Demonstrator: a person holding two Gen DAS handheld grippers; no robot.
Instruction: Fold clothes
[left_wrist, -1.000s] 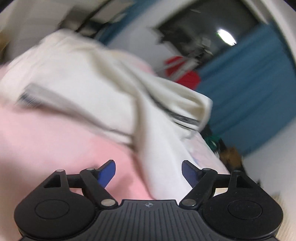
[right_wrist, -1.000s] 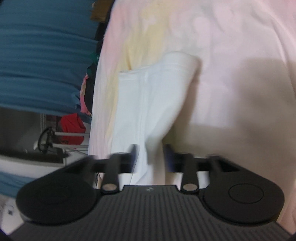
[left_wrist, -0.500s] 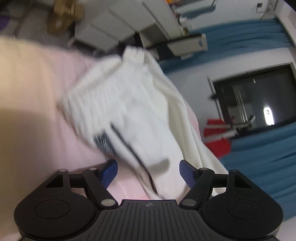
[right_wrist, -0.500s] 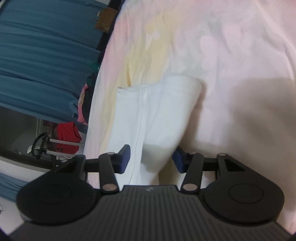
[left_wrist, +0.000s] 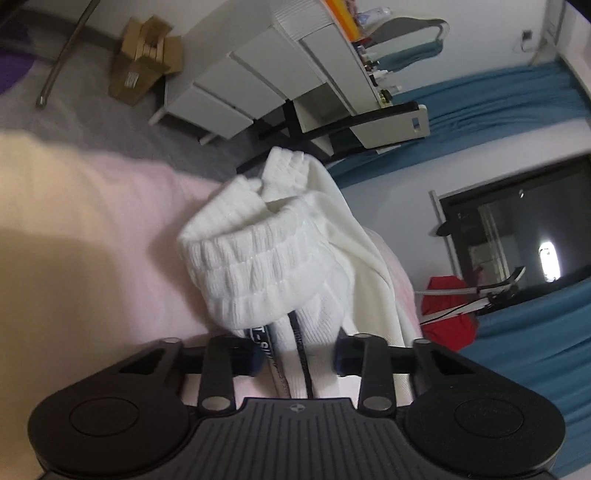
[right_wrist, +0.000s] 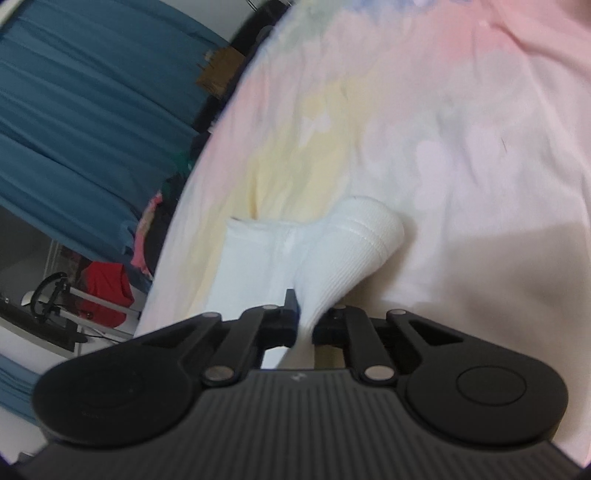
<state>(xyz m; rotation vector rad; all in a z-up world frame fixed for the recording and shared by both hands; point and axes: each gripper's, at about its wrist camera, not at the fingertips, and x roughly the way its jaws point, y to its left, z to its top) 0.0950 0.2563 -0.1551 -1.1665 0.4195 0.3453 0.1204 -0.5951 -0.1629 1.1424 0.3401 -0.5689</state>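
Note:
A white ribbed knit garment (left_wrist: 258, 266) lies bunched on the pink bed sheet (left_wrist: 110, 229), with a dark drawstring and a printed label near my fingers. My left gripper (left_wrist: 297, 360) has its blue pads pressed against both sides of the cloth, so it is shut on it. In the right wrist view another part of the white garment (right_wrist: 351, 251) rises in a pinched fold from the pastel sheet (right_wrist: 461, 129) into my right gripper (right_wrist: 304, 325), which is shut tight on it.
Beyond the bed's far edge stand a grey drawer unit (left_wrist: 236, 81) and a cardboard box (left_wrist: 144, 70) on the floor. Blue curtains (right_wrist: 74, 110), a dark window (left_wrist: 517, 229) and a red item (left_wrist: 447, 310) line the wall.
The left gripper swung over the garment and narrowed from wide open onto the cloth. The right gripper went from open around the fold to shut on it.

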